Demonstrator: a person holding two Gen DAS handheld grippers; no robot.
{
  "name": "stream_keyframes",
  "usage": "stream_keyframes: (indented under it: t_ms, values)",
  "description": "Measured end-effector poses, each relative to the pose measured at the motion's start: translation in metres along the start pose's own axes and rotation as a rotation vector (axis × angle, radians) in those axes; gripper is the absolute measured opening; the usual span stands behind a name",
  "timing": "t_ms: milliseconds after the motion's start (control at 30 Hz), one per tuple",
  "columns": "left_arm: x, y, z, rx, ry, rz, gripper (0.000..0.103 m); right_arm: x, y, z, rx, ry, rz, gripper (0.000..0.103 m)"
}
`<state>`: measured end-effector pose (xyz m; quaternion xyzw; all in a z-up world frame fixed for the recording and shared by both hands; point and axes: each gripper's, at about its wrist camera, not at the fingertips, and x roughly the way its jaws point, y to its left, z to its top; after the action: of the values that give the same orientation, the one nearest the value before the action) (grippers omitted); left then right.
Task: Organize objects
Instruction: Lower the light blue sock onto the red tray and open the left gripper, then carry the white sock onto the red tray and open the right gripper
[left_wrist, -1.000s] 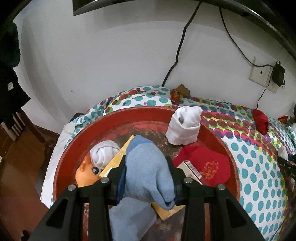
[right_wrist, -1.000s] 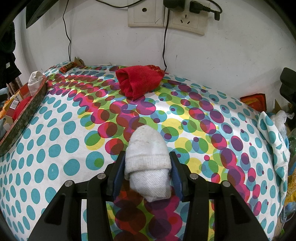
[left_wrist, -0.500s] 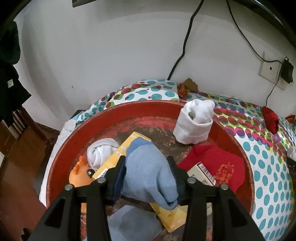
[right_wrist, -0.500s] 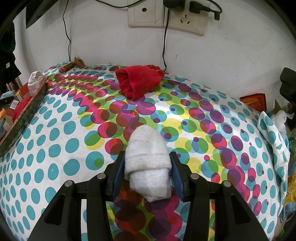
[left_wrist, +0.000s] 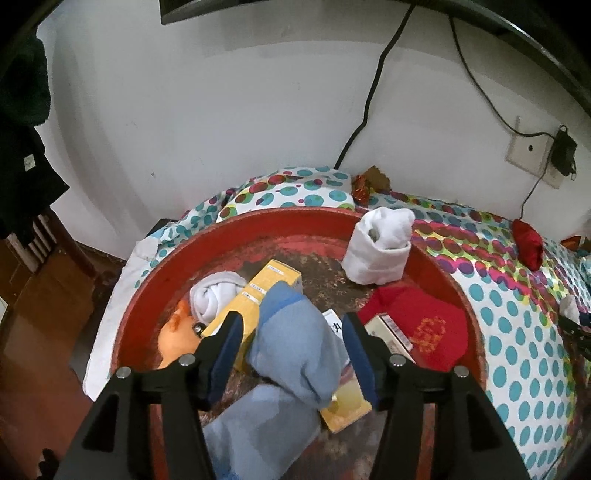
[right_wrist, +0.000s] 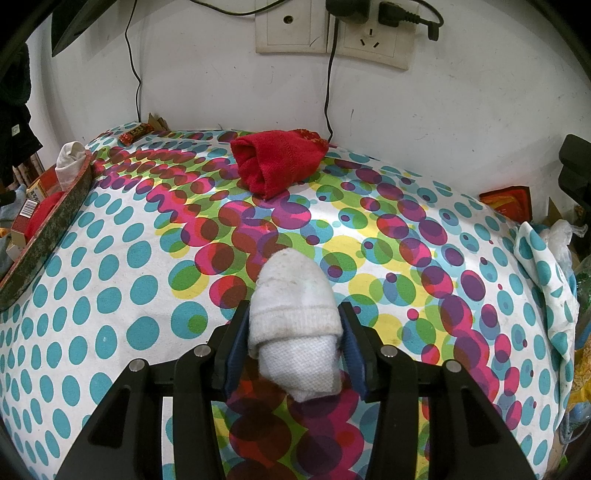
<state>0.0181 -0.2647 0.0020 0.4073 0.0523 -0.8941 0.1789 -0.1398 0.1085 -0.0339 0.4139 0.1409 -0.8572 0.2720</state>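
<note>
- My left gripper (left_wrist: 291, 354) hung over the red tray (left_wrist: 258, 225), jaws spread wide, gaps showing on both sides of the blue sock (left_wrist: 295, 343).
- That sock lay draped across a yellow box (left_wrist: 258, 291) inside the tray, beside a white sock roll (left_wrist: 380, 251) at the far rim.
- My right gripper (right_wrist: 293, 347) was clamped on a rolled white sock (right_wrist: 293, 314) above the dotted tablecloth (right_wrist: 110, 295).
- A red sock (right_wrist: 277, 162) sat near the wall.

The blue sock (left_wrist: 291, 354) hides the middle of the yellow box (left_wrist: 271, 282) in the red tray (left_wrist: 258, 225); beside that box, the orange toy (left_wrist: 175, 334) is half-covered, its form unclear.
</note>
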Motion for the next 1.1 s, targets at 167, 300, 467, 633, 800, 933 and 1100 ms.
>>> stream_keyframes:
  t_ms: [167, 300, 467, 633, 800, 933, 1100]
  values:
    - [-0.024, -0.002, -0.011, 0.003, -0.022, -0.02, 0.058, 0.0, 0.001, 0.0, -0.001, 0.0, -0.001, 0.044]
    - [-0.039, -0.001, -0.023, -0.005, -0.032, -0.035, 0.058, 0.0, 0.001, 0.0, -0.002, 0.0, -0.002, 0.044]
    - [-0.049, 0.005, -0.034, -0.014, -0.03, -0.03, 0.058, 0.0, 0.001, 0.0, -0.002, 0.0, -0.002, 0.044]
    - [-0.053, 0.012, -0.045, -0.022, -0.043, -0.014, 0.058, 0.0, 0.0, 0.0, 0.007, 0.0, -0.01, 0.043]
    - [-0.053, 0.015, -0.058, -0.01, -0.036, 0.003, 0.058, -0.004, 0.006, 0.003, 0.025, 0.003, -0.039, 0.04]
    - [-0.057, 0.02, -0.065, -0.008, -0.047, 0.005, 0.058, -0.013, 0.028, 0.007, 0.017, -0.009, 0.006, 0.039]
    - [-0.067, 0.033, -0.068, -0.039, -0.068, -0.008, 0.058, -0.024, 0.083, 0.02, -0.056, -0.031, 0.101, 0.039]
